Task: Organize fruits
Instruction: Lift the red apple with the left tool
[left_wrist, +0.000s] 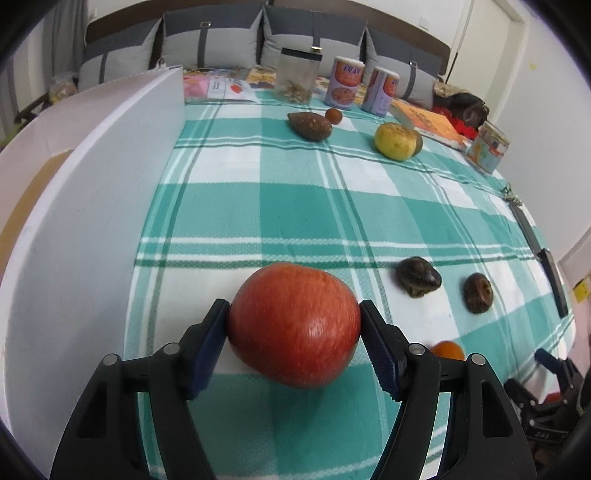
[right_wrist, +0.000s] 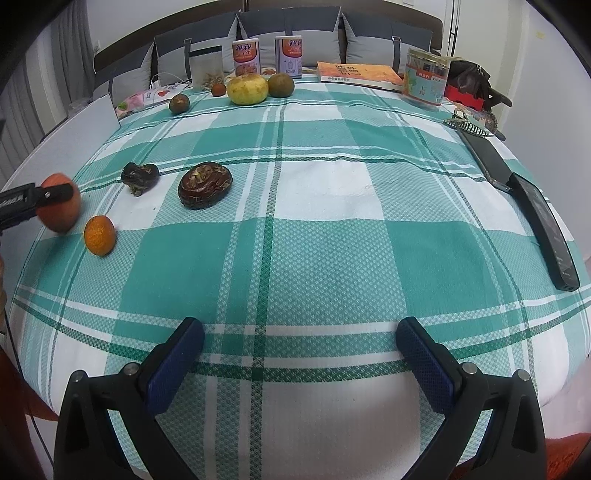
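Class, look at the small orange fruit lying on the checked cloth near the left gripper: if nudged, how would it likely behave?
The small orange fruit looks round, so it would probably roll, though the woven tablecloth may slow it. Its dimpled peel suggests a fair grip rather than a slippery one. It seems light for its size.

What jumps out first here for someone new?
The big red apple clamped between the left gripper fingers, close to the camera. Behind it, the green-and-white checked tablecloth with dark fruits scattered about. The right gripper hangs open over bare cloth.
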